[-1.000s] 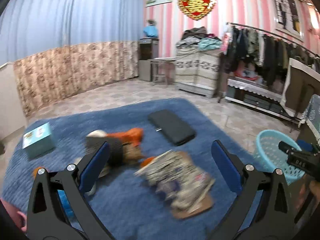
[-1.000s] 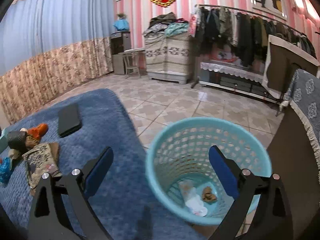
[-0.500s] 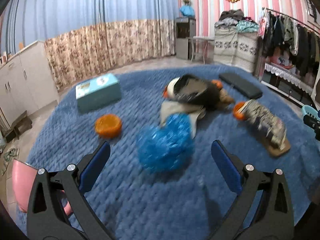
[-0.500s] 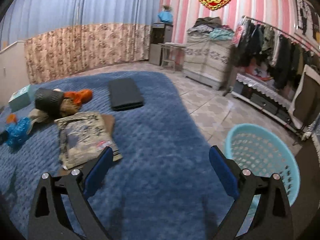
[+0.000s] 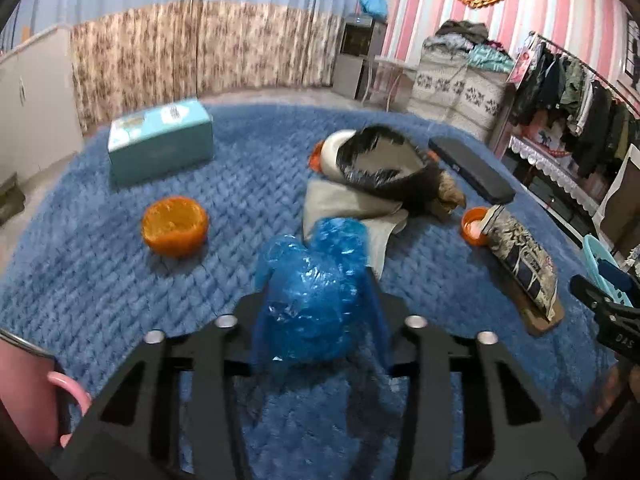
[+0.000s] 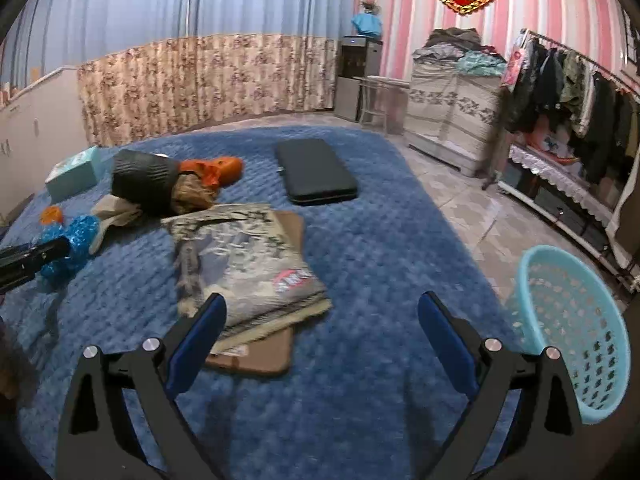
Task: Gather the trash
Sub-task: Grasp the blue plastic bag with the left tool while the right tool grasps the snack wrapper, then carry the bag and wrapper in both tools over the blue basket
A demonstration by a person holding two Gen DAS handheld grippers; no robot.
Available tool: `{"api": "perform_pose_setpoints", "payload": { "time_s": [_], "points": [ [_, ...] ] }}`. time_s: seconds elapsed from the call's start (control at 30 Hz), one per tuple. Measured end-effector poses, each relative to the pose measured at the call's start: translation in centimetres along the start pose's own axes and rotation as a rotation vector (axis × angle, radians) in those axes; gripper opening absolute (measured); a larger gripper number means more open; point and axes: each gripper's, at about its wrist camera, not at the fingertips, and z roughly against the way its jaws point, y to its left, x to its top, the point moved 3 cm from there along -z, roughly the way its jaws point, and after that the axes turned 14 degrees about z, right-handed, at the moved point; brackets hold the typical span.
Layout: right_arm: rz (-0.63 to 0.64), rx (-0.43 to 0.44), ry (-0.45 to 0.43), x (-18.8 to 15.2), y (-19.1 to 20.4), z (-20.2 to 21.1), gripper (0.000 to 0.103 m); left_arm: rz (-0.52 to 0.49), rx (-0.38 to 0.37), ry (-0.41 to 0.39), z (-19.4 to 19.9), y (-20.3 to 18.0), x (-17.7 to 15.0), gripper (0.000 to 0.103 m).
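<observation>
Item: crumpled blue plastic bag (image 5: 316, 300), on blue rug (image 5: 120, 280), between left gripper (image 5: 320, 312) jaws, which have just been closing and pinch it; basket (image 6: 568, 332) at 3 o'clock; right gripper (image 6: 320, 340) jaws wide, empty, nearer the basket.

plastic bag (image 5: 312, 300) on rug (image 5: 240, 200), box (image 5: 160, 146) behind
</observation>
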Motion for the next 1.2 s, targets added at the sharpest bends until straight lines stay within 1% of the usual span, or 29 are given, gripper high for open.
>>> {"api": "perform_pose_setpoints", "payload": {
  "time_s": [0.07, 0.17, 0.33, 0.4, 0.43, 0.47, 0.5, 0.53, 0.57, 0.6, 0.63, 0.67, 0.7, 0.73, 0.8, 0.83, 0.93, 1.0, 1.07, 1.2],
  "points": [
    [-0.012, 0.044, -0.002, 0.3, 0.8, -0.3, 0.095, 0.004, 0.014, -0.051, 0.8, 0.0, -0.1, 0.034],
    [0.01, 0.073, 0.013, 0.6, 2.2, -1.1, 0.094, 0.039, 0.011, -0.1, 1.7, 0.6, 0.0, 0.033],
    [0.035, 0.094, 0.002, 1.3, 3.7, -1.5, 0.094, 0.053, 0.011, -0.123, 2.0, 0.9, 0.3, 0.033],
    [0.039, 0.107, 0.018, 1.6, 4.3, -2.1, 0.092, 0.045, 0.009, -0.124, 1.9, 0.7, 0.4, 0.033],
    [0.04, 0.116, 0.03, 1.5, 4.5, -2.5, 0.088, 0.041, 0.008, -0.125, 1.8, 0.6, 0.4, 0.033],
    [0.043, 0.128, 0.048, 1.5, 4.8, -3.0, 0.076, 0.039, 0.005, -0.124, 1.8, 0.6, 0.4, 0.033],
    [0.051, 0.141, 0.07, 1.4, 5.0, -3.5, 0.07, 0.037, 0.004, -0.122, 1.8, 0.6, 0.4, 0.033],
    [0.059, 0.144, 0.086, 1.3, 5.2, -3.9, 0.066, 0.037, 0.004, -0.12, 1.8, 0.7, 0.4, 0.033],
    [0.062, 0.143, 0.082, 1.2, 5.3, -3.9, 0.061, 0.036, 0.001, -0.116, 1.8, 0.7, 0.4, 0.033],
    [0.062, 0.149, 0.079, 1.3, 5.3, -3.8, 0.051, 0.036, 0.0, -0.115, 1.7, 0.7, 0.4, 0.033],
    [0.064, 0.166, 0.072, 1.4, 5.3, -3.6, 0.046, 0.036, -0.001, -0.113, 1.7, 0.7, 0.4, 0.033],
    [0.064, 0.186, 0.065, 1.4, 5.3, -3.4, 0.034, 0.037, -0.002, -0.113, 1.7, 0.8, 0.4, 0.033],
    [0.059, 0.206, 0.062, 1.4, 5.3, -3.2, 0.027, 0.038, -0.002, -0.113, 1.6, 0.8, 0.4, 0.033],
    [0.054, 0.219, 0.063, 1.3, 5.2, -3.1, 0.017, 0.038, -0.001, -0.113, 1.7, 0.8, 0.4, 0.033],
    [0.035, 0.237, 0.061, 1.1, 4.7, -3.0, 0.011, 0.042, 0.002, -0.111, 1.6, 0.8, 0.4, 0.033],
    [0.028, 0.243, 0.058, 1.1, 4.3, -2.9, 0.009, 0.045, 0.006, -0.109, 1.5, 0.9, 0.5, 0.033],
    [-0.005, 0.236, 0.021, 1.2, 2.6, -1.9, 0.008, 0.051, 0.025, -0.116, 1.7, 0.9, 0.8, 0.032],
    [-0.028, 0.224, -0.009, 1.4, 1.2, -1.0, 0.008, 0.045, 0.025, -0.138, 2.4, 0.3, 1.2, 0.032],
    [-0.047, 0.209, -0.037, 1.5, -0.1, 0.2, 0.008, 0.033, 0.013, -0.154, 3.1, -0.9, 1.7, 0.032],
    [-0.098, 0.172, -0.079, 1.2, -3.3, 2.0, 0.008, -0.016, -0.035, -0.192, 4.5, -4.1, 2.6, 0.032]
  ]
}}
